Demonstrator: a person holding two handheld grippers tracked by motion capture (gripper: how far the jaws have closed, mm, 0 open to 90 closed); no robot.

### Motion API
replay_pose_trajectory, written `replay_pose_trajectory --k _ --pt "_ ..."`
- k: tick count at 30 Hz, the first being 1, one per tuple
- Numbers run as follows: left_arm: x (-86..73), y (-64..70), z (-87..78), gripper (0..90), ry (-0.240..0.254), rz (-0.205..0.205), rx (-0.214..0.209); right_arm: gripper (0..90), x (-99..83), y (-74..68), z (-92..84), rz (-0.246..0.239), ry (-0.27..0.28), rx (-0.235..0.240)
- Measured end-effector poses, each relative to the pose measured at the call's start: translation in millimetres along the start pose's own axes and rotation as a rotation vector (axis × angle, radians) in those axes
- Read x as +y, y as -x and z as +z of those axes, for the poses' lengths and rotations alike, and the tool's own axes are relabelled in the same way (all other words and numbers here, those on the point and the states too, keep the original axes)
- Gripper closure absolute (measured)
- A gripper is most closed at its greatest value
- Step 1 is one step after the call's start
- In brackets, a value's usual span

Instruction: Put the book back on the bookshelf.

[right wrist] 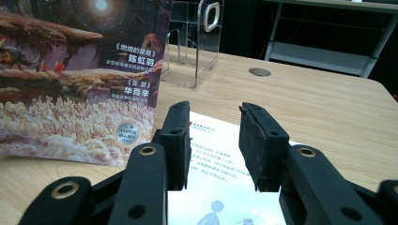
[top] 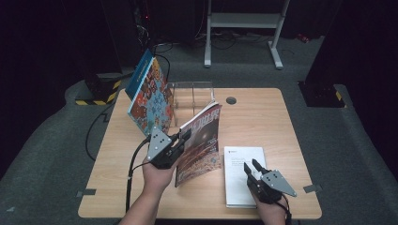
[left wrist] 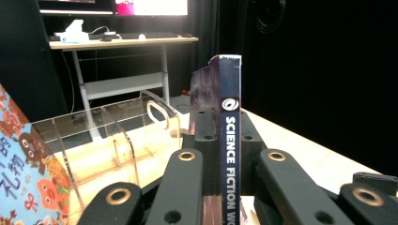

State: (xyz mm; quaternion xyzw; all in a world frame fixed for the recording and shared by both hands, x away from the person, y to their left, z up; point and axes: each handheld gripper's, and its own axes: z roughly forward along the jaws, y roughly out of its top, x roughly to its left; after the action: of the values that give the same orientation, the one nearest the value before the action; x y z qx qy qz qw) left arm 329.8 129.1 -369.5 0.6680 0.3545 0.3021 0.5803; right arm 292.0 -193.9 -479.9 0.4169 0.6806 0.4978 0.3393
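Dark room, wooden counter [top: 263, 117]. Left tool [top: 184, 136] clamped on spine of science fiction magazine [top: 199, 143], held upright at counter centre, just in front of clear acrylic rack [top: 192, 98]. Right tool [top: 252, 165] spread, nothing between pads, hovering over white booklet [top: 239, 164] lying flat right of magazine. Colourful book [top: 150, 96] leaning at rack's left.

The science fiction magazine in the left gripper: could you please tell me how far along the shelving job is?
Done: a colourful book leans at the clear acrylic rack. In hand: the left gripper clamps the science fiction magazine upright by its spine, outside the rack. Left: the white booklet lies flat beneath the open right gripper.
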Motion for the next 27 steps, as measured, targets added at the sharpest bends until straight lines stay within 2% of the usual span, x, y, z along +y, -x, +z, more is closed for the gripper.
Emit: replay_pose_trajectory --k 4,10,21,27 --pt "4.3 2.1 3.6 83.5 -0.010 0.020 -0.006 63.1 0.0 1.2 0.0 -0.001 0.000 0.004" --pt "10.0 1.7 7.2 83.5 -0.009 0.028 -0.018 63.0 0.2 1.6 -0.4 0.002 -0.001 0.002" --pt "22.5 -0.2 15.2 83.6 0.021 0.039 -0.027 63.1 -0.2 3.5 -0.5 0.013 -0.002 0.002" --pt "28.1 1.1 28.8 83.7 0.038 0.052 -0.034 63.3 0.0 4.9 -1.0 0.022 0.000 0.001"
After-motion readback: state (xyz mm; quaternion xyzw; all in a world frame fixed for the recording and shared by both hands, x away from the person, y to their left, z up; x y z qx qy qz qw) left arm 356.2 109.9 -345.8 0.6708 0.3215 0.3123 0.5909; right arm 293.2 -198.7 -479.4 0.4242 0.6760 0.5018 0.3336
